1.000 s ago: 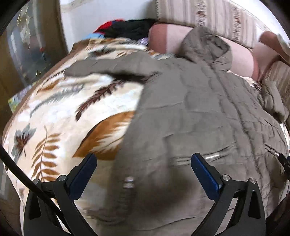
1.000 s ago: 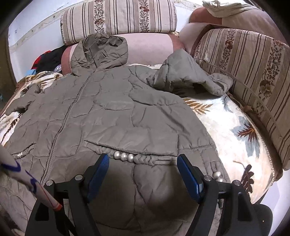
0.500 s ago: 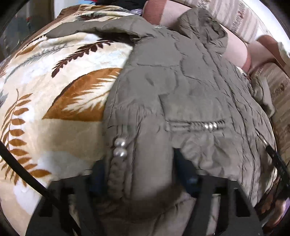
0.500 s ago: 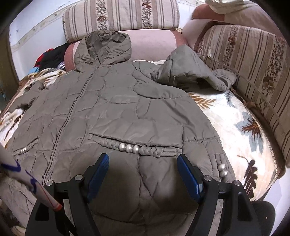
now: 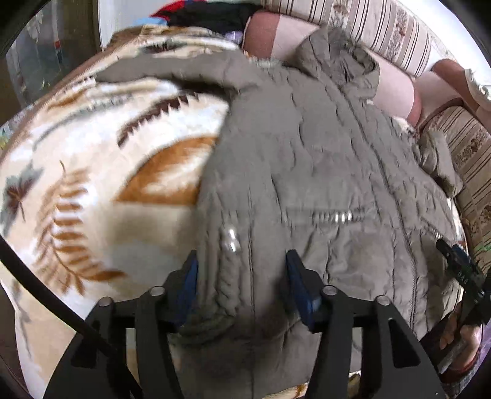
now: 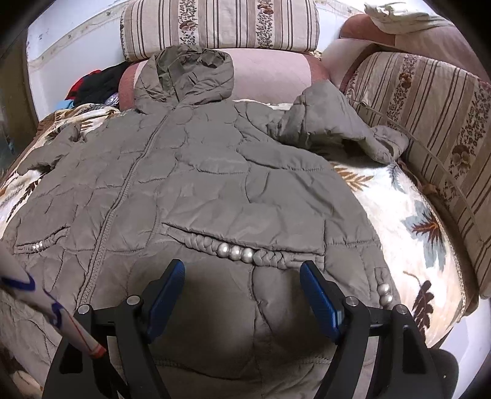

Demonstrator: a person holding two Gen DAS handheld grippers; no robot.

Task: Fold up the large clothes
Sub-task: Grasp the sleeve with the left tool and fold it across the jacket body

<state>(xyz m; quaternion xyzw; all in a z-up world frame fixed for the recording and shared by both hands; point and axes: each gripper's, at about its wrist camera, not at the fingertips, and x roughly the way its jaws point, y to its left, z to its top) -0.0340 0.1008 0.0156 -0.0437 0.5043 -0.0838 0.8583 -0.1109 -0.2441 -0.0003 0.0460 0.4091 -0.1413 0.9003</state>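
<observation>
Laid out front-up on a leaf-print blanket (image 5: 107,184) over a sofa: a quilted grey-brown hooded jacket (image 6: 214,184), zipped closed. Hood (image 6: 190,76) resting against a pink bolster at the back, below a striped cushion (image 6: 221,27). One sleeve (image 6: 331,122) crumpled near the striped cushions on the right of the view, the other stretched out across the blanket on the far side. Braided pocket trim with pearl beads (image 6: 234,251) just ahead of the right gripper (image 6: 242,282). That gripper poised over the jacket's lower edge, blue-padded fingers spread wide, nothing pinched.

Left gripper (image 5: 241,276) at the jacket's opposite lower corner, fingers pinching a bunched fold of the hem, having just been easing apart with the puffy fabric filling the gap. View blurred here. Dark and red clothes (image 6: 98,83) heaped in the back corner.
</observation>
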